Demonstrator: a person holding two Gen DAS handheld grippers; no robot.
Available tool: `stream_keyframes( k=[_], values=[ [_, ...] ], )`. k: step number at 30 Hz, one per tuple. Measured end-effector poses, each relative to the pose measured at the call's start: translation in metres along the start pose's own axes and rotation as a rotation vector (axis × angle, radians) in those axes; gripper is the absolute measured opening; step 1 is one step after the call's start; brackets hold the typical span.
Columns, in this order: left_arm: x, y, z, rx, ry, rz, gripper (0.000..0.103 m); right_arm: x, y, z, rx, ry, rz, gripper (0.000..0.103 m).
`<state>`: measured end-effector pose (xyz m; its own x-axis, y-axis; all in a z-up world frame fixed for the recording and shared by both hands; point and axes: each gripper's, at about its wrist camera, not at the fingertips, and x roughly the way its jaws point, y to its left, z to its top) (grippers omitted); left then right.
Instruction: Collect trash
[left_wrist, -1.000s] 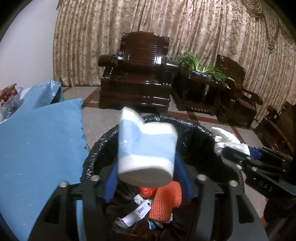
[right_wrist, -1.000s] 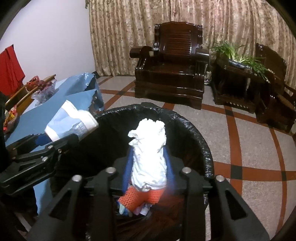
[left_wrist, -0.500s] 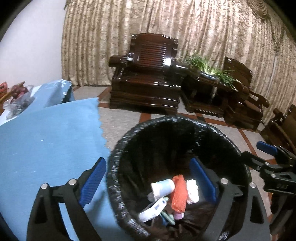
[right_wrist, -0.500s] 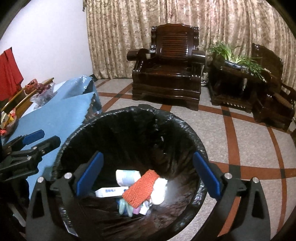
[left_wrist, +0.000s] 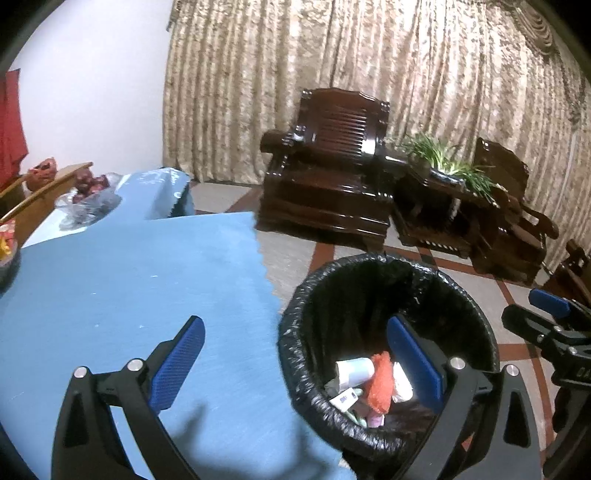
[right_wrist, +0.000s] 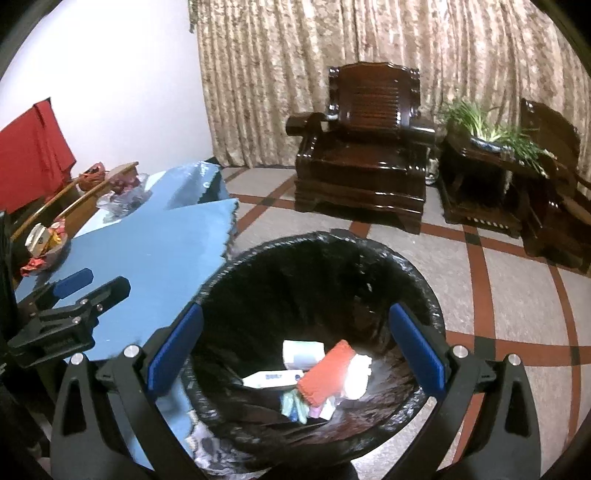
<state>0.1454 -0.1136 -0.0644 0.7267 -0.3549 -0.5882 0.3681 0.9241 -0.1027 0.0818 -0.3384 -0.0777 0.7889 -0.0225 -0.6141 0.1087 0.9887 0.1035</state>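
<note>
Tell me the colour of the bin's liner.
Black, glossy bin liner; clearest in the right wrist view.

- White tube in the trash bin: blue printing on its side, too small to read.
- Small white packet in the trash bin: dark printed mark, not legible.
- Right gripper body: raised lettering, blurred and unreadable.
</note>
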Motion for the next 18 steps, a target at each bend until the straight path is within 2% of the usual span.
stream_keyframes(
  k=[18],
  values=[
    [-0.097,0.011,-0.004,0.008,-0.076,0.100,0.097,-0.079,0.058,0.017,-0.103,-0.081,0.068,0.098]
  ],
)
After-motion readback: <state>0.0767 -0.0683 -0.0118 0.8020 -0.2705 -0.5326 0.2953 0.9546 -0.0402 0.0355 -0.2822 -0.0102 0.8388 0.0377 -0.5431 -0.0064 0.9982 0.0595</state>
